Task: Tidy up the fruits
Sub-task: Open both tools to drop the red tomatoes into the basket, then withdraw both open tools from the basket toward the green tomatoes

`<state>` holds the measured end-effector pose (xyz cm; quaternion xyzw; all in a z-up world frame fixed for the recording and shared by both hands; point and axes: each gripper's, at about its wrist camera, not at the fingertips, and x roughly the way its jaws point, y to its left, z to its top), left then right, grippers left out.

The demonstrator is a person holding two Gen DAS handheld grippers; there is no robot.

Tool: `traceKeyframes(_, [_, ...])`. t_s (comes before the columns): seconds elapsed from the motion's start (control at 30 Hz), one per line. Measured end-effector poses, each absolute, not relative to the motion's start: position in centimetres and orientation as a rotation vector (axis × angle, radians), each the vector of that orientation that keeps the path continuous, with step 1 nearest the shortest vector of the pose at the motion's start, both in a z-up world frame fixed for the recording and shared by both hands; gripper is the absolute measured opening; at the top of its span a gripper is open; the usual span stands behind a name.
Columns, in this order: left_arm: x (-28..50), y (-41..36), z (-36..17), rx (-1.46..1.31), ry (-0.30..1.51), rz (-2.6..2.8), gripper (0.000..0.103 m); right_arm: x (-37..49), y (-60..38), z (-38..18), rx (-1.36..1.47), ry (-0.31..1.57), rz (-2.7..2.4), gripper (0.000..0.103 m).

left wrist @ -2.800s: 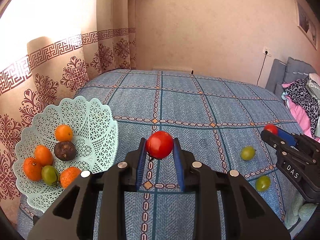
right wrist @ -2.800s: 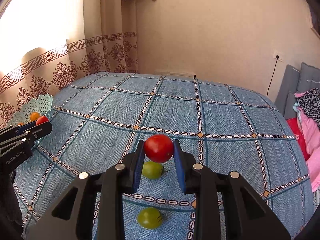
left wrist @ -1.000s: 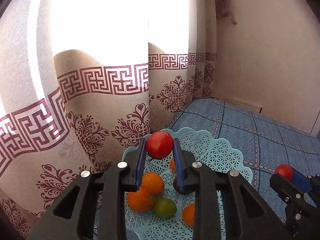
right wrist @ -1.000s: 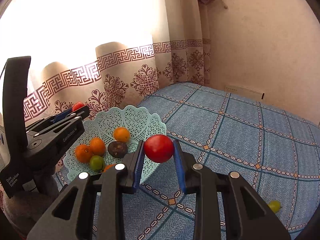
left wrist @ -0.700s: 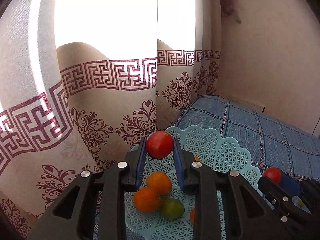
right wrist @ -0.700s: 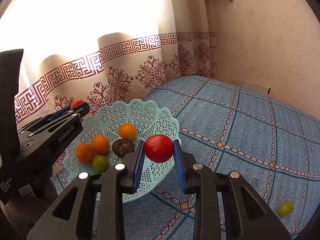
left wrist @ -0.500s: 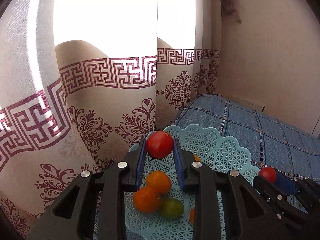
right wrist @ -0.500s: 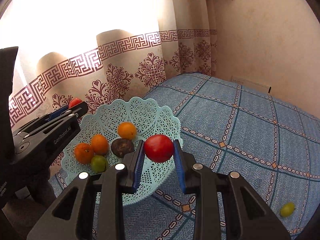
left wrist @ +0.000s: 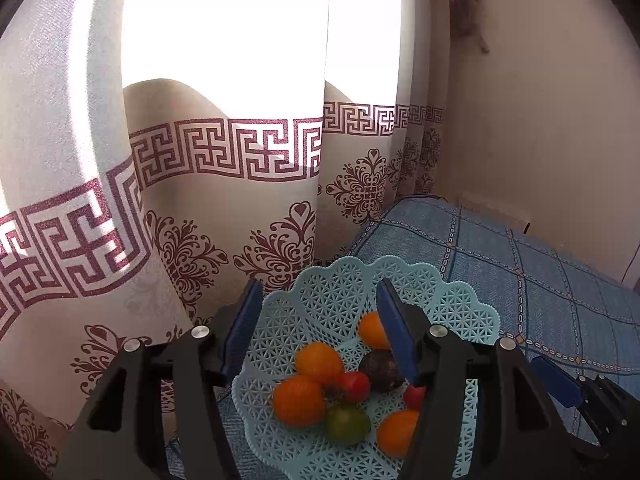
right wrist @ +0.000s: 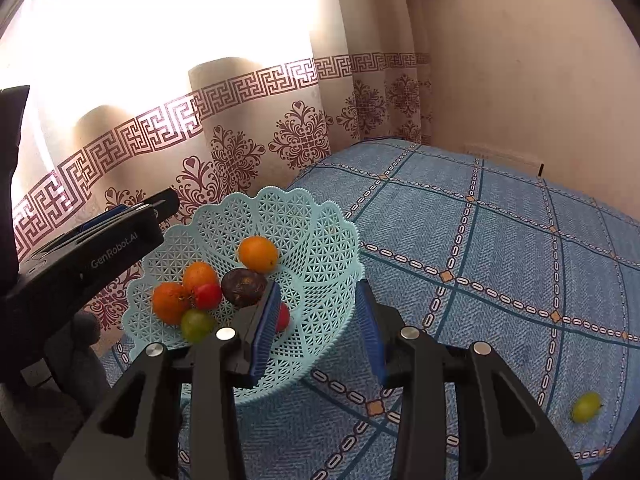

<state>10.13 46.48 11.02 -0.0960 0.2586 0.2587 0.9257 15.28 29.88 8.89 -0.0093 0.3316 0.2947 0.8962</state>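
In the left wrist view, the left claw is spread wide and holds nothing above the lace basket. A red tomato lies inside among oranges.

In the right wrist view, the right claw is also wide and empty over the basket rim, near the bed corner. A second tomato lies beside its left finger. A green fruit remains on the bed, well apart.

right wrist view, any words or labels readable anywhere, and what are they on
"GenRobot.AI": white lettering on the side of the black left gripper, seen from the right wrist view.
No other text shows in either view; the curtain carries only patterns.
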Motion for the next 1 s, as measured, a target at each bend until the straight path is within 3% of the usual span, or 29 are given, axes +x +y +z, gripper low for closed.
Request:
traceKeyframes(0.17, [9.7, 46.2, 11.2, -0.195, 0.524, 0.535, 0.069, 14.9, 28.9, 8.4, 0.011, 0.692, 0.6, 0.041])
traceKeyframes(0.27, [9.6, 45.9, 11.4, -0.183, 0.512, 0.536, 0.074, 14.7, 28.1, 8.1, 0.03, 0.687, 0.586, 0.051])
traceKeyframes(0.43, [9.7, 45.4, 11.5, -0.168, 0.509, 0.526, 0.086, 14.8, 27.2, 8.0, 0.047, 0.689, 0.565, 0.051])
traceKeyframes(0.77, [10.0, 44.6, 11.6, -0.15, 0.507, 0.498, 0.094, 15.0, 25.6, 8.5, 0.068, 0.675, 0.537, 0.051])
traceKeyframes(0.9, [10.2, 44.3, 11.5, -0.144, 0.506, 0.485, 0.097, 14.8, 24.8, 9.1, 0.085, 0.65, 0.521, 0.067])
traceKeyframes(1.0, [10.4, 43.9, 11.4, -0.136, 0.509, 0.476, 0.098, 14.7, 24.2, 9.5, 0.084, 0.64, 0.519, 0.067])
